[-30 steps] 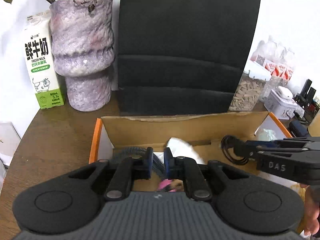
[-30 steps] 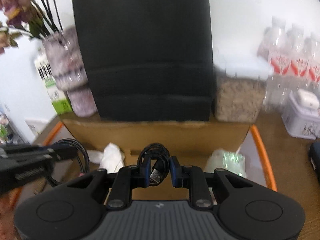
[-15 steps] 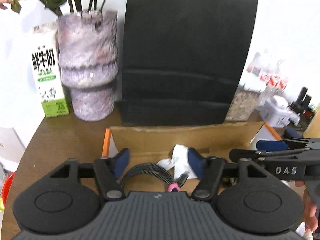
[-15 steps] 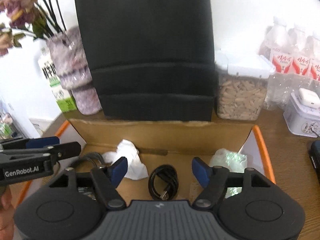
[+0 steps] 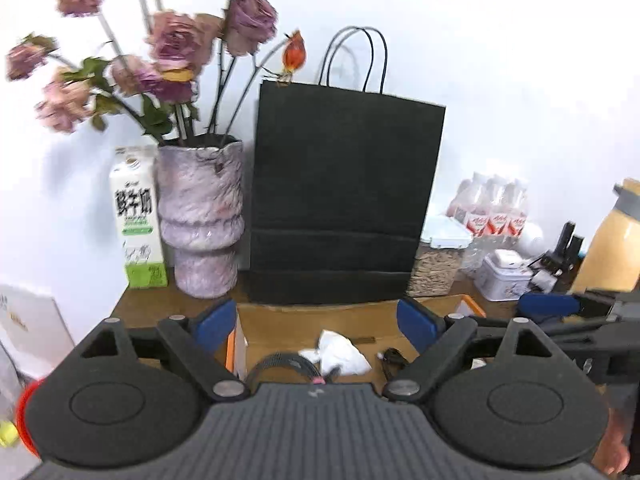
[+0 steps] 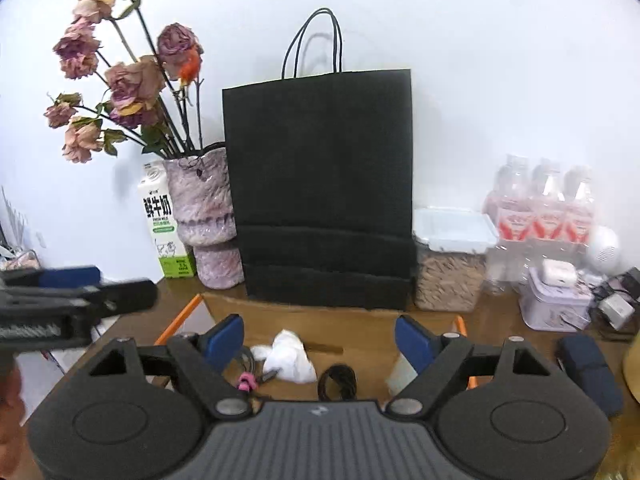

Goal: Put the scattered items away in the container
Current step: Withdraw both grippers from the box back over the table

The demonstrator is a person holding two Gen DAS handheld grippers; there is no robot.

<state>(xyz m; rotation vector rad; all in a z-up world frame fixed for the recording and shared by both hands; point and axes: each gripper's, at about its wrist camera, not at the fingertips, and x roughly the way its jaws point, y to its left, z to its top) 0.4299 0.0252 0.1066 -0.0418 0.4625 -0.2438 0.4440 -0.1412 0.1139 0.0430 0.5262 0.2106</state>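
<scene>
1. The left gripper [image 5: 316, 322] is seen spread wide with nothing between its pads; its jaws have just been opening, and the braided cable [image 5: 280, 362] it pinched a second ago is now left in the cardboard box [image 5: 320, 312].
2. The right gripper [image 6: 319, 338] is likewise spread and empty, and its black cable [image 6: 338, 378] is laid in the box beside the tissue [image 6: 290, 354].
3. Both drops are judged done; any stray items remain to be fetched.

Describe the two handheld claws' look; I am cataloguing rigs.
Both match: the left claw and right claw each have a ribbed dark grey body, two round black discs, black linkage arms with silver pivot pins, and blue finger pads.
</scene>
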